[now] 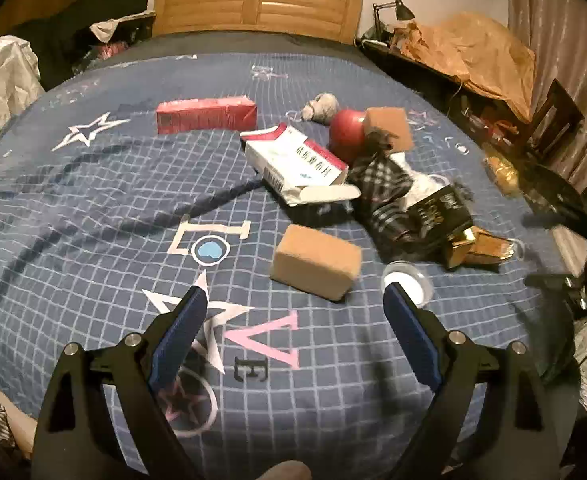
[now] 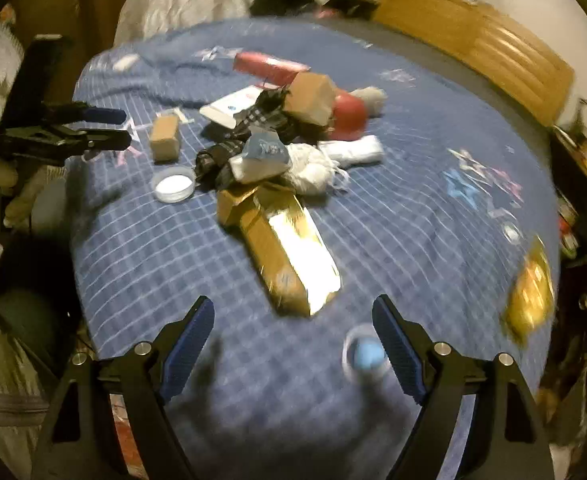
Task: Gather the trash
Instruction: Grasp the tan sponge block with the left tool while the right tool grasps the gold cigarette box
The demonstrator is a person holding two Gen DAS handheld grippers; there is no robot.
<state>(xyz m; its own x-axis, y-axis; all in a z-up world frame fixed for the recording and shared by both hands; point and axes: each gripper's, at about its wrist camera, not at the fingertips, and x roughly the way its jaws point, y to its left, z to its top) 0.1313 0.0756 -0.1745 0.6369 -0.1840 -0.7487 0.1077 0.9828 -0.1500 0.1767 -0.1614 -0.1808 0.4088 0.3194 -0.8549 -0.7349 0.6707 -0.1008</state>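
Hovering | left gripper (image 1: 295,294) spread – empty | right gripper (image 2: 293,306) spread – gold box (image 2: 289,248) ahead

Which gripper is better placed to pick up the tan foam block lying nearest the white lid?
Left. The open left gripper faces the foam block just ahead; the open right gripper faces the gold box.

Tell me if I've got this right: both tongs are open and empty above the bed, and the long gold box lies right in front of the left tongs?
Nearly. The gold box lies in front of the right tongs, as the right wrist view shows. The left tongs face a tan block instead. Both are open and empty above the bed.
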